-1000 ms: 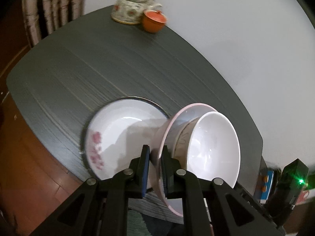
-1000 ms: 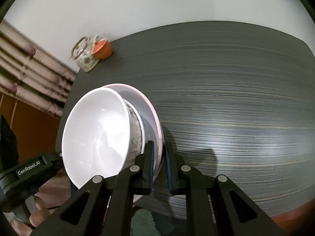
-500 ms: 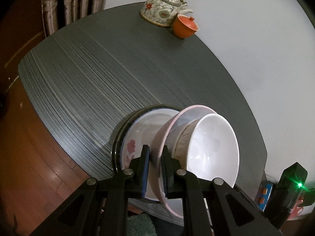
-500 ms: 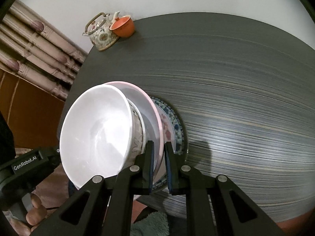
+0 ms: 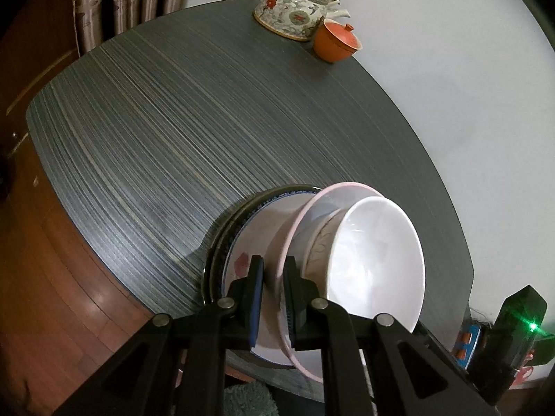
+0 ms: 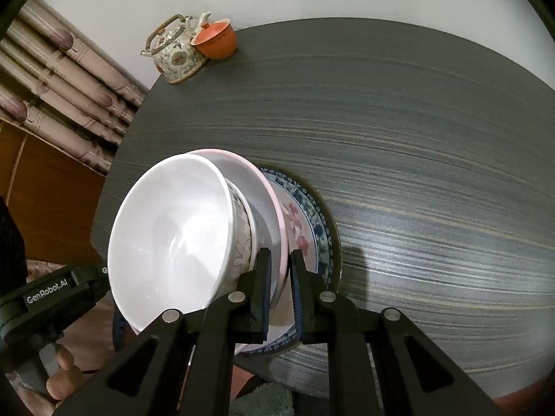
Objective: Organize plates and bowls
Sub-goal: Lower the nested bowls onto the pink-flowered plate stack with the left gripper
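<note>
Left wrist view: my left gripper point(image 5: 272, 270) is clamped narrow on the rim of the pink plate point(image 5: 295, 222), which carries a white bowl point(image 5: 378, 260) nested in a patterned bowl point(image 5: 321, 239), over a flowered plate point(image 5: 242, 253) at the near edge of the dark table point(image 5: 208, 121).

Right wrist view: my right gripper point(image 6: 279, 267) pinches the same pink plate's opposite rim. A teapot point(image 6: 175, 52) and orange cup point(image 6: 216, 40) stand far off.
</note>
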Action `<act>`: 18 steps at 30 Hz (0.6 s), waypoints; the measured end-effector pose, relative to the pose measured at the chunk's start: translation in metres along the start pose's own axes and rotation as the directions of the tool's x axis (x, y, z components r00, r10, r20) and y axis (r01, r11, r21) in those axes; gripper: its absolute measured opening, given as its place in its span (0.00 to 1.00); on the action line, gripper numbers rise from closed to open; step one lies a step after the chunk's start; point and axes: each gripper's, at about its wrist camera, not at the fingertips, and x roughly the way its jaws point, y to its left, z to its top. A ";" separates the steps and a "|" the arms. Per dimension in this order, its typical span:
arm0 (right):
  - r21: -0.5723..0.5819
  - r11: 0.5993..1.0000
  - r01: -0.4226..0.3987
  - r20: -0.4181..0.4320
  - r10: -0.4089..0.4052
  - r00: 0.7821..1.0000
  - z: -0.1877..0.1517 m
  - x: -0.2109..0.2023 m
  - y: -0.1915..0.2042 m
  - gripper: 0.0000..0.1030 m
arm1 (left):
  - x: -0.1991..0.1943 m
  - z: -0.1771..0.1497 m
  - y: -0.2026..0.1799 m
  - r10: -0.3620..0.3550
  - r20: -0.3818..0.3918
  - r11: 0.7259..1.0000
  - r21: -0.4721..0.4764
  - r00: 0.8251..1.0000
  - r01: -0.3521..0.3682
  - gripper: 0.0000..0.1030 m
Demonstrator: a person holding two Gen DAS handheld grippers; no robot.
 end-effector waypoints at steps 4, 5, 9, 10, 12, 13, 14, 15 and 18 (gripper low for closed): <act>-0.005 1.000 -0.002 0.006 0.002 1.000 0.001 0.003 0.002 0.13 | 0.005 0.002 0.006 0.007 -0.001 1.000 -0.013 1.000 -0.007 0.09; -0.006 1.000 -0.003 0.005 0.003 1.000 0.000 0.003 0.002 0.13 | 0.005 0.002 0.007 0.001 -0.001 1.000 -0.015 1.000 -0.001 0.09; -0.025 1.000 0.008 0.016 -0.007 1.000 -0.003 0.001 0.004 0.13 | 0.006 0.001 0.008 0.006 -0.005 1.000 -0.006 1.000 -0.006 0.10; -0.023 1.000 0.007 0.019 -0.006 1.000 -0.004 0.000 0.004 0.13 | 0.007 0.001 0.008 0.012 -0.007 1.000 -0.003 1.000 -0.012 0.11; -0.017 1.000 0.000 0.018 0.000 1.000 -0.004 0.000 0.003 0.13 | 0.008 0.000 0.009 0.027 -0.007 1.000 -0.005 1.000 -0.027 0.13; -0.016 1.000 -0.002 0.017 0.002 1.000 -0.004 0.000 0.003 0.14 | 0.008 0.000 0.010 0.028 -0.007 1.000 -0.004 1.000 -0.028 0.14; -0.016 1.000 0.003 0.018 -0.003 1.000 -0.004 0.000 0.002 0.16 | 0.008 0.000 0.010 0.030 -0.006 1.000 -0.005 1.000 -0.030 0.14; -0.016 1.000 0.010 0.020 -0.010 1.000 -0.005 0.000 0.002 0.21 | 0.008 0.000 0.011 0.037 -0.004 0.999 -0.004 0.999 -0.037 0.17; -0.006 1.000 0.030 0.023 -0.029 0.999 -0.007 0.000 -0.002 0.34 | 0.005 -0.002 0.010 0.058 0.015 0.998 0.019 0.998 -0.058 0.23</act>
